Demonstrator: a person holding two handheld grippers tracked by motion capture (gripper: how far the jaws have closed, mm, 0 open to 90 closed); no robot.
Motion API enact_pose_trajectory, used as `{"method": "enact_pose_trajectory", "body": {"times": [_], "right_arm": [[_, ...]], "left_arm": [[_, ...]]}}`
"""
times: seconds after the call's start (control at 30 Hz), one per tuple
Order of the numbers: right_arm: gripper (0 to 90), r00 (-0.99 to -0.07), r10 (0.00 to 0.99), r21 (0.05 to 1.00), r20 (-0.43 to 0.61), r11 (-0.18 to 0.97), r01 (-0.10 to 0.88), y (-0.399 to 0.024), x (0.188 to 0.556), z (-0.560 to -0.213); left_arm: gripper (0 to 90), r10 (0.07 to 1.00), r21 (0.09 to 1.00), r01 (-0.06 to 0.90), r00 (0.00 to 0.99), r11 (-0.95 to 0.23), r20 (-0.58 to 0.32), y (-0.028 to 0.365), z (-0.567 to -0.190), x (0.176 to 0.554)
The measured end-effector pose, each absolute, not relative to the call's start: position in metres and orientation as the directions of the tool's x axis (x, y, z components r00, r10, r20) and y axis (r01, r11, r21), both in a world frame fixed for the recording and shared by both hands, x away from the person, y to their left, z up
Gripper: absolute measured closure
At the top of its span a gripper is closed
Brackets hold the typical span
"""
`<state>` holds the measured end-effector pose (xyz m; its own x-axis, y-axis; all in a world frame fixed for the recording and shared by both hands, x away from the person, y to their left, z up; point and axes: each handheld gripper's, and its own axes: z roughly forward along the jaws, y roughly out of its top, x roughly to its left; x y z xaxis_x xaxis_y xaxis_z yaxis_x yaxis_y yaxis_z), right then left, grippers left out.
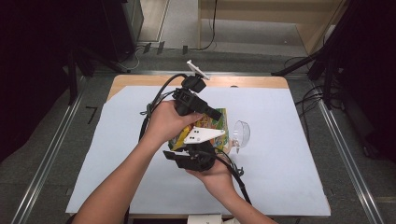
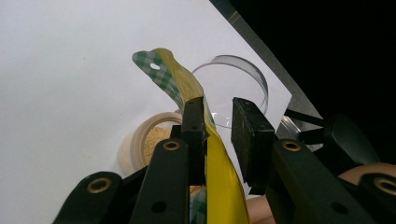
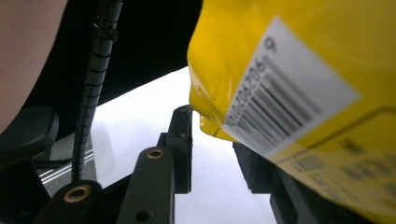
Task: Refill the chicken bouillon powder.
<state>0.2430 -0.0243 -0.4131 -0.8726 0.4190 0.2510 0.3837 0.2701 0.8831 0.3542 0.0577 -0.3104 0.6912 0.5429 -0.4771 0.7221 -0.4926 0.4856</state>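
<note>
The bench (image 1: 280, 154), covered by a white sheet, is being seen from above, with the work gathered near its middle. A yellow snack bag (image 1: 212, 125) is being held up over the sheet between the two hands. In the left gripper view the bag's flat top edge, with its green checked corner and hanging hole (image 2: 159, 70), is being passed between the black jaws; it is lying against the left jaw, while a clear gap is being left to the right jaw. The left hand-held gripper (image 2: 217, 128) is therefore being kept slightly apart around the bag, and whether the bag is being pinched cannot be told.

In the right gripper view the bag's yellow body and its white barcode label (image 3: 285, 93) are being shown close above the jaws. The right hand-held gripper (image 3: 212, 154) is standing with its jaws apart, with white sheet visible between them; the bag's lower corner is hanging just over the gap, and contact with the far jaw cannot be told.

A clear plastic cup (image 1: 241, 133) is lying on its side just beside the bag. A small round tub of pale granules (image 2: 149, 142) is sitting on the sheet near the cup.
</note>
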Motion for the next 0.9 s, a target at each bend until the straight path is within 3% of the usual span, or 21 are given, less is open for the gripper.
{"method": "enact_pose_trajectory", "body": {"times": [0.9], "right_arm": [[70.2, -0.866, 0.413, 0.878, 0.282, 0.252, 0.406, -0.0242, 0.2438, -0.4138]], "left_arm": [[76.0, 0.562, 0.458, 0.727, 0.687, -0.512, -0.461, 0.0537, -0.3132, 0.3571]]}}
